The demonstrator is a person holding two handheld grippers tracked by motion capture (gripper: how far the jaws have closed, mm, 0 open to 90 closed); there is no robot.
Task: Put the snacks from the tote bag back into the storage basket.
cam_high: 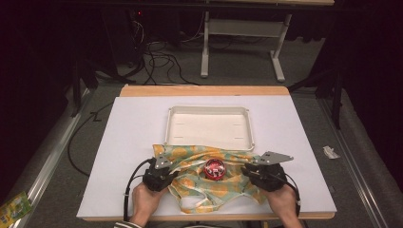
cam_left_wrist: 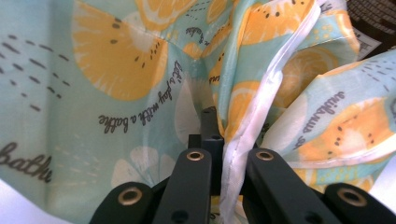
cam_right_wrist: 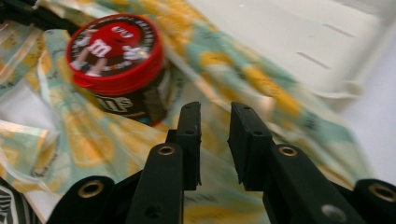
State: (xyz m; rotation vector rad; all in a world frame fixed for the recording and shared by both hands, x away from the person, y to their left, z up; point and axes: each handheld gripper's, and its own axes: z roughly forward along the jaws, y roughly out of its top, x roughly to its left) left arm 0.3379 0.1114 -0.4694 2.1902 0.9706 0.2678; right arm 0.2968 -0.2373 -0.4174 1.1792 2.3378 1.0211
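Observation:
A teal bag printed with orange slices point(cam_high: 202, 187) lies crumpled on the white board, just in front of the white tray point(cam_high: 209, 109). On it stands a small brown can with a red lid point(cam_high: 214, 168). My left gripper point(cam_high: 172, 170) is at the bag's left side. In the left gripper view my left gripper point(cam_left_wrist: 229, 140) is shut on the bag's white hem point(cam_left_wrist: 261, 93). My right gripper point(cam_high: 247, 170) hovers at the bag's right side. Its jaws stand a little apart with nothing between them point(cam_right_wrist: 215, 126), and the can point(cam_right_wrist: 116, 60) lies ahead to their left.
The white board point(cam_high: 133, 142) covers a wooden table with bare margins left and right of the bag. The tray point(cam_right_wrist: 289, 42) holds nothing. Cables and a table frame point(cam_high: 205, 42) lie on the floor behind. A small wrapper point(cam_high: 331, 152) sits off the board's right edge.

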